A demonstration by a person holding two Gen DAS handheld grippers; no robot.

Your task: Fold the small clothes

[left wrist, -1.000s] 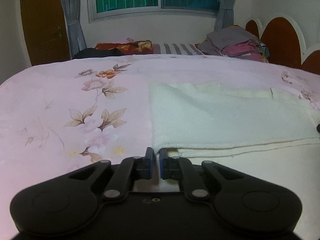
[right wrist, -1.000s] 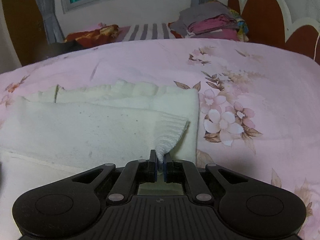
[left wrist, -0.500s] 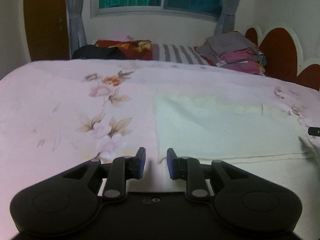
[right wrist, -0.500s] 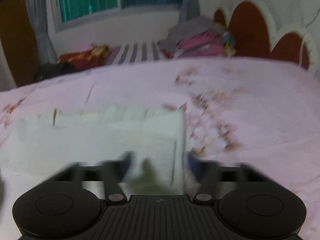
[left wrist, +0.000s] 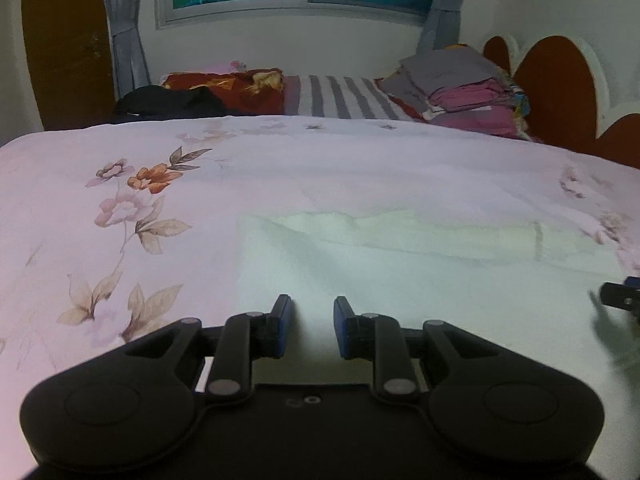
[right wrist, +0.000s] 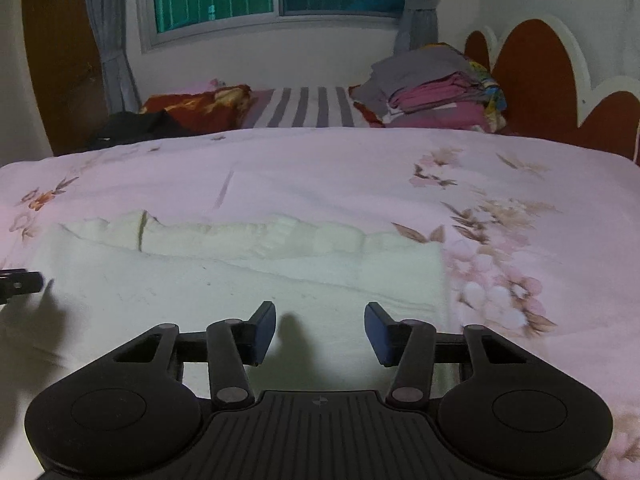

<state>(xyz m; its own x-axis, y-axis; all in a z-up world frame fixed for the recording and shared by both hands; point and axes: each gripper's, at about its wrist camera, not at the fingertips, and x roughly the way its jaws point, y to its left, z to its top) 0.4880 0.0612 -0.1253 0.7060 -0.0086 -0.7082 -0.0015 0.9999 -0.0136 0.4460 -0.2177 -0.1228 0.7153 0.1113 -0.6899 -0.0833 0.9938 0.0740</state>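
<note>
Cloth (right wrist: 240,292), cream, folded once, lies flat on floral bedsheet (left wrist: 120,200) just ahead of both sets of fingers. Long axis runs across view, side to side; ruffled edge on far side. Left gripper (left wrist: 310,326) parted narrowly, holding nothing. Right gripper (right wrist: 320,332) wider, jaws closing, nothing between. Likely released so fold settles.

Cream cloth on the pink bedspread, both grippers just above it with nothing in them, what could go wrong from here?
1. The cream cloth has a bunched, uneven far edge; another fold may lock that unevenness in.
2. The right gripper is closing on nothing, so it may shut empty or pinch only the top layer.
3. The left gripper hangs near the cloth's left edge and could catch the floral bedspread as well.
</note>
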